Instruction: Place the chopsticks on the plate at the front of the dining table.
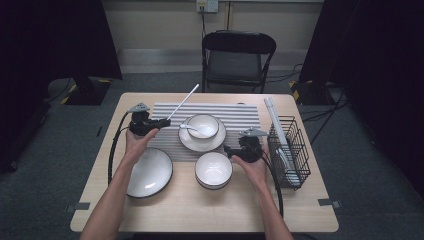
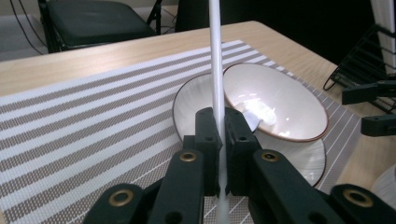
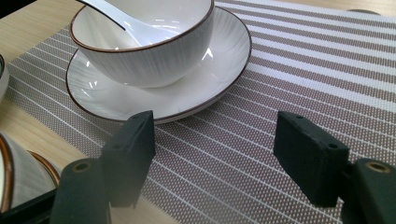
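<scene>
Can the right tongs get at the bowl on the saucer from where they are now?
Probably yes: the right tongs stand open just short of the saucer, with bare placemat between them and the bowl.

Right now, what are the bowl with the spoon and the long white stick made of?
The bowl looks like glazed ceramic: shiny white, with bright reflections and a thin brown rim. The stick, clamped in the left gripper, looks like smooth matte plastic, though it could be painted wood.

chopstick (image 1: 183, 101) | white, slender, straight | tilted up and away | above striped placemat (image 1: 235, 116)
</scene>
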`<state>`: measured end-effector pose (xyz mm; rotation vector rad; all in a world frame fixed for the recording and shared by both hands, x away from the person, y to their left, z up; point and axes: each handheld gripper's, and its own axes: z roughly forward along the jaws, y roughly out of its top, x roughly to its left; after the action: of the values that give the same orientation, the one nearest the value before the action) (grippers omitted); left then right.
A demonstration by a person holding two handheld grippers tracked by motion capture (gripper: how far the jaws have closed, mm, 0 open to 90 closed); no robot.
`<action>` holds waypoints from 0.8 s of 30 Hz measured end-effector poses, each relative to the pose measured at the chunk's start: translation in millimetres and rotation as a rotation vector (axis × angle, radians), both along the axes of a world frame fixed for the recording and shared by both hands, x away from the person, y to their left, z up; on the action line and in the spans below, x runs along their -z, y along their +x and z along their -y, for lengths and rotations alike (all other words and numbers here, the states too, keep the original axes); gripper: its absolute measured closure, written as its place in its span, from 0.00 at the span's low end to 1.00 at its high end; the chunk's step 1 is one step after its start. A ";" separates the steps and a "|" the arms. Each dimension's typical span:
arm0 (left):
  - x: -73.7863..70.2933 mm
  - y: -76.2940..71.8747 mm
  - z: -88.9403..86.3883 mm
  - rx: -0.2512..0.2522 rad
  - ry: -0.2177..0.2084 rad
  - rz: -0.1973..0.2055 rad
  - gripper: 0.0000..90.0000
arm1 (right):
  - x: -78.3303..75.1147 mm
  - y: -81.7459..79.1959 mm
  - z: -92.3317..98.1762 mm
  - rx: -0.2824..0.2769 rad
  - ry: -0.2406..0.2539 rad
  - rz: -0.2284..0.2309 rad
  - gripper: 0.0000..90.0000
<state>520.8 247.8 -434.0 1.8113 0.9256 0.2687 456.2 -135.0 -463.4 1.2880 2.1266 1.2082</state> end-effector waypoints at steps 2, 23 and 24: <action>2.7 0.8 1.7 0.001 0.015 -0.007 0.96 | 1.8 0.0 0.9 0.004 -0.004 -0.003 0.33; 34.4 1.6 17.9 0.027 0.093 -0.090 0.96 | 21.7 -0.5 3.8 0.028 -0.088 -0.042 0.32; 34.5 1.5 19.4 0.023 0.092 -0.092 0.96 | 22.8 -0.4 3.5 0.026 -0.094 -0.046 0.32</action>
<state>522.3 228.5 -468.6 1.9317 0.9700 0.2181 455.8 -138.5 -486.2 1.3107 2.1641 1.0648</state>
